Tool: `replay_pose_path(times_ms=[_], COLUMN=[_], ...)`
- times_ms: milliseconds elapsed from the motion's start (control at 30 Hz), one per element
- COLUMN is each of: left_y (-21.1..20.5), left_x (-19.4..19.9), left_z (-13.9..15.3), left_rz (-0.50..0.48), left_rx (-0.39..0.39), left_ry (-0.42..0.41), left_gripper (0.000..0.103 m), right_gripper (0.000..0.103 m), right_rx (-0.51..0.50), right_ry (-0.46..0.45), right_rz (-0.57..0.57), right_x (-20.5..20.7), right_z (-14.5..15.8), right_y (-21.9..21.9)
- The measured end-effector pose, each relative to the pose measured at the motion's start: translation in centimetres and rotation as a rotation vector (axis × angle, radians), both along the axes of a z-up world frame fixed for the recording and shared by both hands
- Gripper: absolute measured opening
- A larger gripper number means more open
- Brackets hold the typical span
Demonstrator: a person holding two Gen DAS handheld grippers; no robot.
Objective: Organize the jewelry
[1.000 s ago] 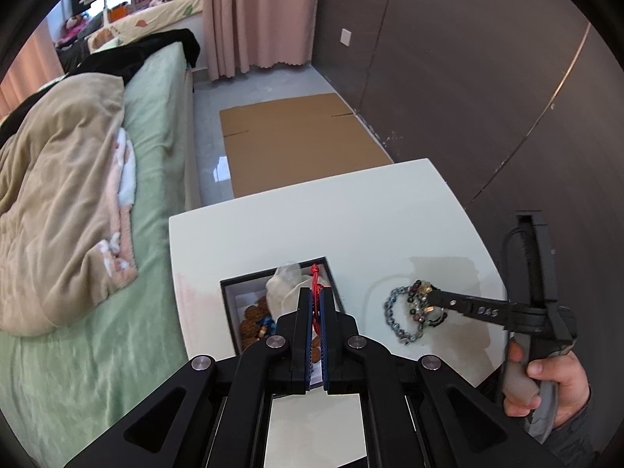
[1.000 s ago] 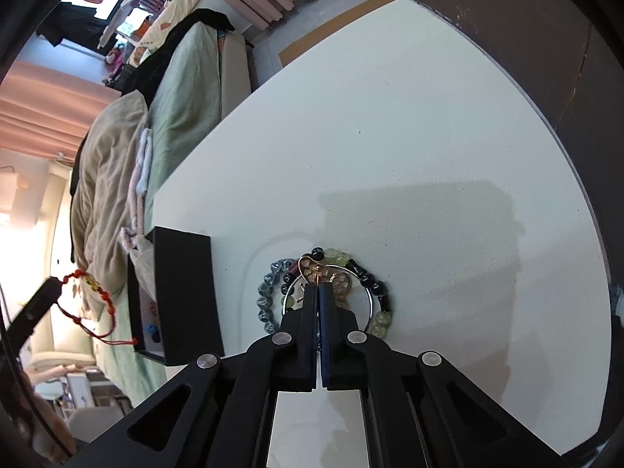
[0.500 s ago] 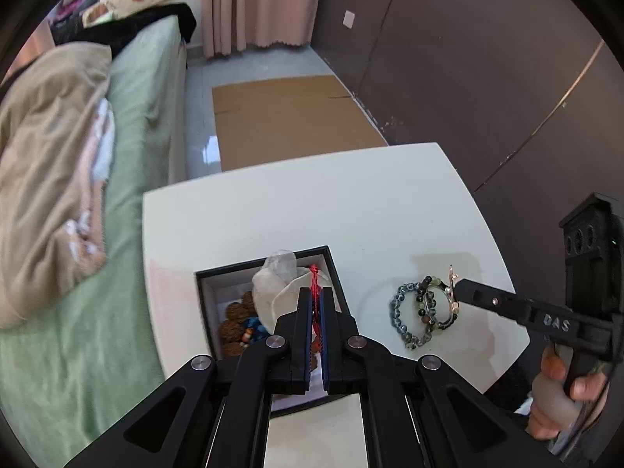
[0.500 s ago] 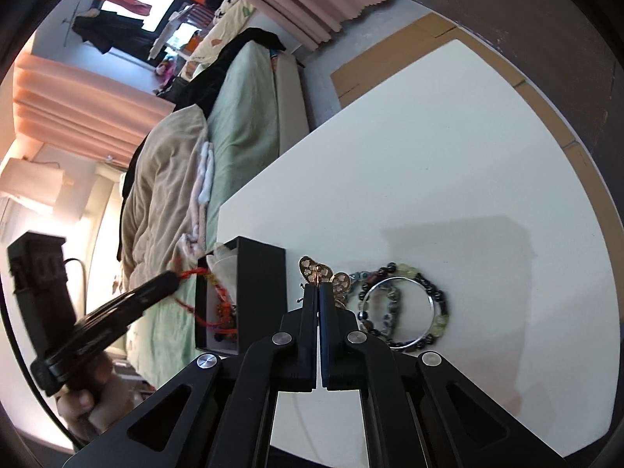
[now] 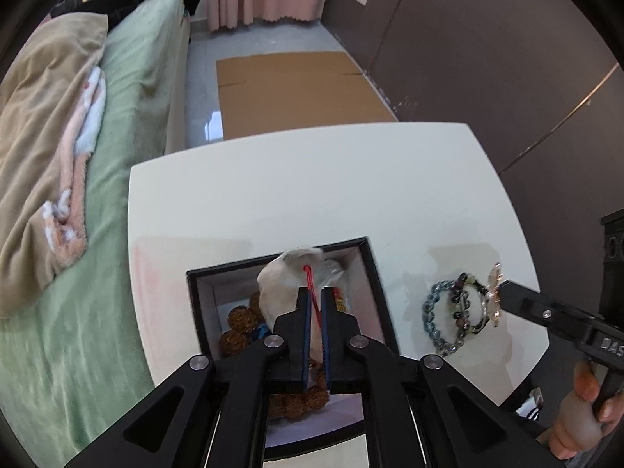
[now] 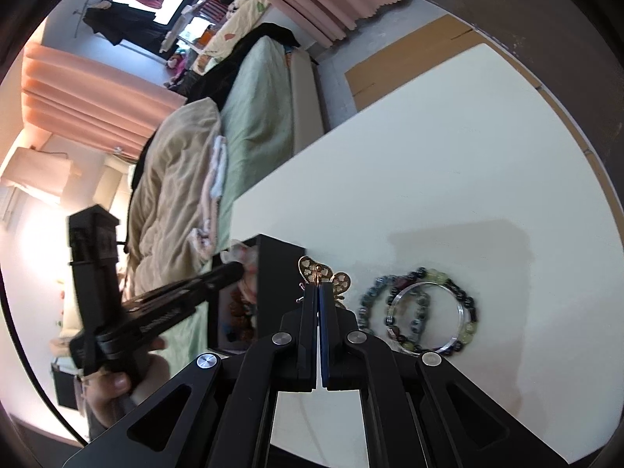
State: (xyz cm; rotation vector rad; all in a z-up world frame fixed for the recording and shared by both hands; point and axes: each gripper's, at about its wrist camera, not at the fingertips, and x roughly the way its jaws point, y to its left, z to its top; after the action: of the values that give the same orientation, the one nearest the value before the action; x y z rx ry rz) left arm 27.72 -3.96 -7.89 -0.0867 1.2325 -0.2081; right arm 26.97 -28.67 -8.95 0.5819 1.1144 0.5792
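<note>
A black jewelry box (image 5: 374, 273) with a white lining stands on the white table (image 5: 312, 179). It holds brown bead strings (image 5: 238, 323) and a white pouch (image 5: 284, 280). My left gripper (image 5: 315, 294) is over the box, its jaws slightly apart, with a red string bracelet (image 5: 310, 284) between them. My right gripper (image 6: 319, 290) is shut on a gold butterfly ornament (image 6: 323, 277) and holds it above the table, right of the box (image 6: 280, 273). Beaded bracelets and a silver bangle (image 6: 419, 310) lie on the table; they also show in the left wrist view (image 5: 454, 318).
A bed with a green sheet (image 5: 117, 156) and a beige blanket (image 5: 43, 117) runs along the table's left side. Flat cardboard (image 5: 296, 85) lies on the floor beyond the table. A dark wall (image 5: 487, 58) is to the right.
My right gripper lifted the gold butterfly ornament off the bracelet pile and carried it toward the box. My left gripper lowered the red string bracelet into the box and its jaws parted a little.
</note>
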Motion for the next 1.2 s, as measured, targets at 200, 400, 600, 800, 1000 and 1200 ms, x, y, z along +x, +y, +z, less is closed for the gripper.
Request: replay_pose_path(times_ms=[200, 400, 600, 800, 1000, 1200], left_y=[1.8, 3.9, 5.8, 5.9, 4.1, 1.3], left_x=[-1.2, -2.5, -3.6, -4.5, -4.7, -4.3], left_z=[1.7, 3.1, 4.2, 5.3, 5.8, 5.7], left_rz=[0.025, 0.049, 0.078, 0.075, 0.031, -0.017], left_rx=[-0.021, 0.005, 0.024, 0.046, 0.047, 0.034], left_ry=[-0.04, -0.063, -0.082, -0.116, -0.133, -0.127], left_gripper=[0.063, 0.063, 0.063, 0.063, 0.063, 0.063], right_gripper=[0.002, 0.002, 0.002, 0.008, 0.073, 0.073], right_rx=[0.049, 0.068, 0.066, -0.001, 0.009, -0.019], right_ry=[-0.048, -0.078, -0.074, -0.001, -0.072, -0.041], right_rz=[0.051, 0.119, 0.175, 0.216, 0.138, 0.046], right_x=[-0.3, -1.0, -1.5, -1.5, -2.0, -1.8], right_z=[1.2, 2.0, 1.8, 0.4, 2.1, 2.3], right_y=[2.1, 5.5, 8.4, 10.0, 6.7, 2.0])
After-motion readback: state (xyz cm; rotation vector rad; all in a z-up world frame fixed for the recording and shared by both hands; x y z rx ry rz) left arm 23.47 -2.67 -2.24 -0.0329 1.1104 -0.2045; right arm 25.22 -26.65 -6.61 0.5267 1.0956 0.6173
